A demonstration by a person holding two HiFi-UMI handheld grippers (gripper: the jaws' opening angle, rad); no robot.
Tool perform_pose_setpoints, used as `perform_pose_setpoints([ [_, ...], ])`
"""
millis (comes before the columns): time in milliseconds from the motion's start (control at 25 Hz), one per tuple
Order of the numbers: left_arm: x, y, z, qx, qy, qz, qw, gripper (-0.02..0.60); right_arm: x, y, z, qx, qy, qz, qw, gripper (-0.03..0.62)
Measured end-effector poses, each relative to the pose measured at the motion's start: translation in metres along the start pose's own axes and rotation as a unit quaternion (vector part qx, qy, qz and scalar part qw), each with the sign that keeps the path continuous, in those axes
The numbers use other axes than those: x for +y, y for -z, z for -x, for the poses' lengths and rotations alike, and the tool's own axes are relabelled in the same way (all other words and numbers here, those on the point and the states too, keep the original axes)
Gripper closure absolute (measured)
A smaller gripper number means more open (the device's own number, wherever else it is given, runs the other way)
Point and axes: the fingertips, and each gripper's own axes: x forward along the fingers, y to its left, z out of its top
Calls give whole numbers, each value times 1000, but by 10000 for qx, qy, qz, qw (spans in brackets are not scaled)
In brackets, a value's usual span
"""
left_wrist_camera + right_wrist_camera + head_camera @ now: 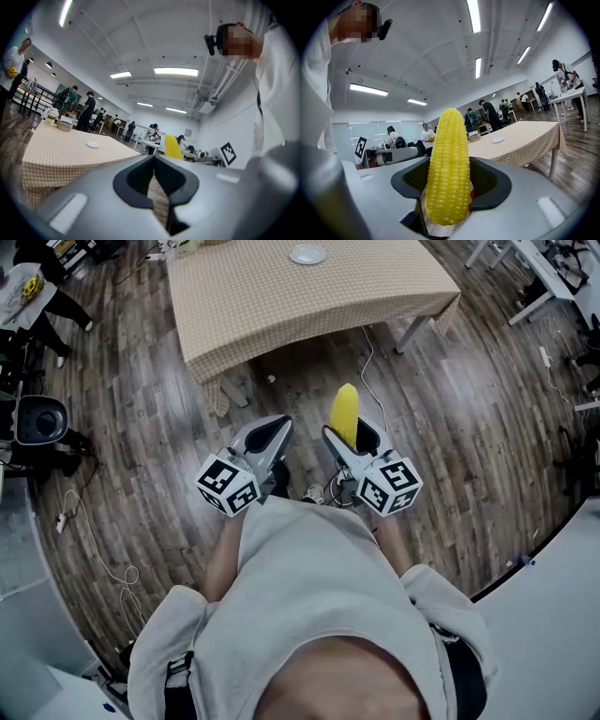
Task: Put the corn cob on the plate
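Head view, 9 o'clock: black rounded object [39,420], can't tell what, on the dark wood-plank floor [141,409]; a white cable [127,575] loops at 8 o'clock near the wall. Just left of centre, the left tongs [274,424], marker cube [228,486] at the rear, tips pressed together with nothing between them. Their own view shows only floor planks through the slit behind the closed tips. At 12 o'clock stands the worktop [281,306] under a beige checked cloth, well apart from both tongs. The small white plate [307,254] sits on it near the far edge. In the left gripper view a flower pot [50,115] and a basket [64,125] stand at the worktop's far end, 9 o'clock. People [88,110] stand at other desks behind, and long strip lights [176,71] run across the white ceiling [140,42]. Just right of centre in the head view, the right tongs [352,430], beside the left pair and not touching, pinch the corn cob [345,413] at its lower part. The yellow cob sticks out past the tips toward 12 o'clock. The cob is in the air over the floor, short of the worktop, not on the plate. In the right gripper view the cob stands upright at centre between the dark pads [490,180], with worktop and plate at 3 o'clock. A white desk [569,96] with people by it is at 2 o'clock. The person's grey sweatshirt [309,596] fills 6 o'clock of the head view.
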Motion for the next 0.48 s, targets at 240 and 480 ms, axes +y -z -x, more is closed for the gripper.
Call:
perform_pose_setpoints([
  [240,5,-2,-6,-31,-27,26,10000,574,-9,-9,0,-101,73,85,9999,335],
  [480,10,-2,-23,-30,114,-5,9999,574,-22,-15,-6,-226,171,106,9995,335],
])
